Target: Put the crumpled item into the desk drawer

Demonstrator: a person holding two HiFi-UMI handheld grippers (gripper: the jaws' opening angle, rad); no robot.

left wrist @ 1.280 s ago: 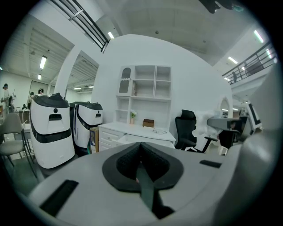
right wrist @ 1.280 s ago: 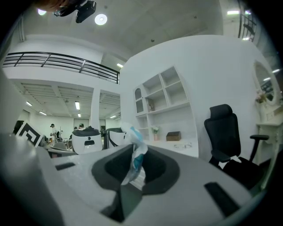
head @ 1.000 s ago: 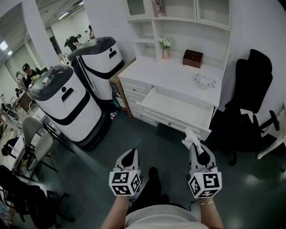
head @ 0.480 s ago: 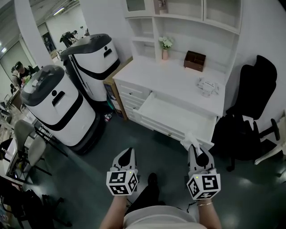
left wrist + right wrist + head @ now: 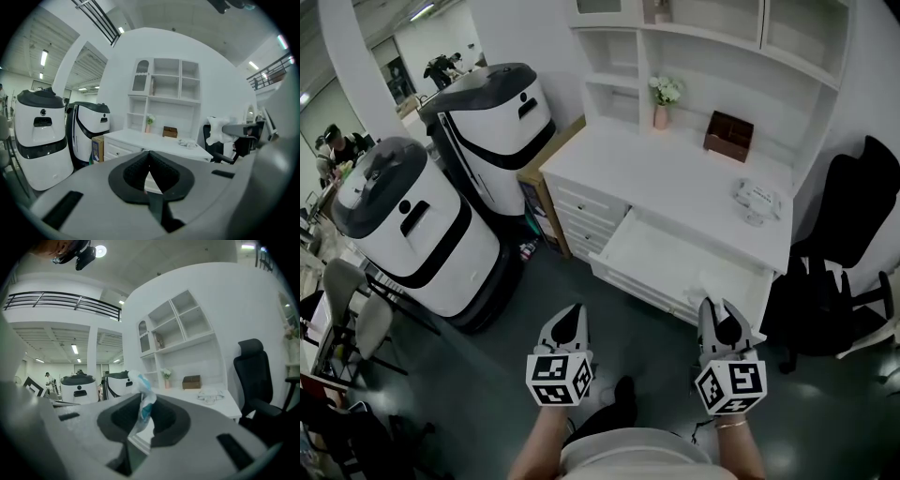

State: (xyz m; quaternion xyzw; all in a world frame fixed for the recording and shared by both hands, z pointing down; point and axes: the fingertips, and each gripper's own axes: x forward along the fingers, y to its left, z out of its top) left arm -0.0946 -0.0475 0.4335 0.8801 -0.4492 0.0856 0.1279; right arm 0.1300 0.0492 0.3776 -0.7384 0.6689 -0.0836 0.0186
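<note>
A crumpled white and blue wrapper is pinched in my right gripper, which is shut on it just before the front edge of the open desk drawer. In the right gripper view the wrapper sticks up between the jaws. The drawer is pulled out of the white desk and looks empty inside. My left gripper hangs to the left over the dark floor, shut with nothing in it. The left gripper view shows its jaws closed tip to tip, and the wrapper off to the right.
Two tall white and black machines stand left of the desk, with a cardboard box beside it. A black office chair is at the right. On the desk are a brown box, a flower vase and a clear item.
The view and both grippers have moved closer to the desk. The wrapper in the right gripper is now level with the drawer's front edge. Both grippers' jaws stay as they were.
</note>
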